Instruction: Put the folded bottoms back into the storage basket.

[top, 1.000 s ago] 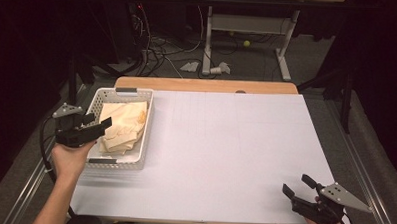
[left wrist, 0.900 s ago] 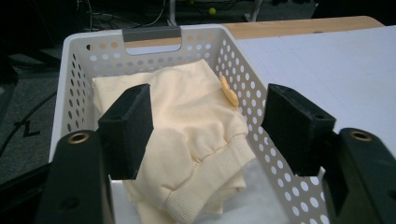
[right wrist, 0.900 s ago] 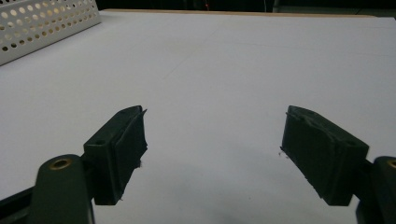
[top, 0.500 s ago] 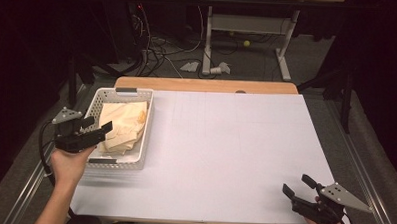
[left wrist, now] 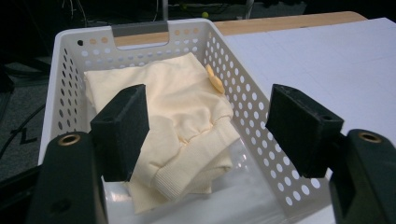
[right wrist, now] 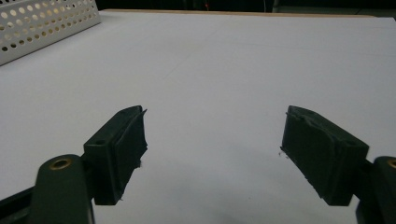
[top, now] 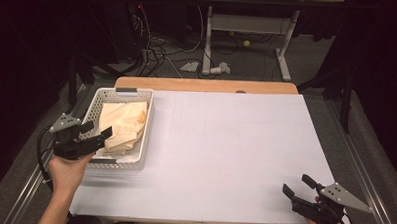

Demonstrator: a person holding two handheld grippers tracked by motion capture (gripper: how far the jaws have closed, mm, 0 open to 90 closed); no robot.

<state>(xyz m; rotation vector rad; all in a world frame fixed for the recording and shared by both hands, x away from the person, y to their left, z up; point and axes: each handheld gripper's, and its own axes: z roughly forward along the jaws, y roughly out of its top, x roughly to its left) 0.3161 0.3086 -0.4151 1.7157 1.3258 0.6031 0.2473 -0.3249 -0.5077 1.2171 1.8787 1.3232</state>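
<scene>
White-covered table (top: 225, 158), white perforated basket (top: 137, 162) at its left edge.

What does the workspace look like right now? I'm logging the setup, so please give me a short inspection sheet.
Surface: white table, wooden strip along its far edge.
Job's things: white perforated basket at the table's left side, holding a folded cream garment.
Clutter: nothing seen on the table.
Grippers: left gripper at the basket's near end, its jaws have just been opening, nothing between them; right gripper open above the near right corner, holding nothing.
Cables: black cable trailing from the left gripper; loose cables on the floor beyond.
Surroundings: dark room, white desk frame behind the table.
</scene>
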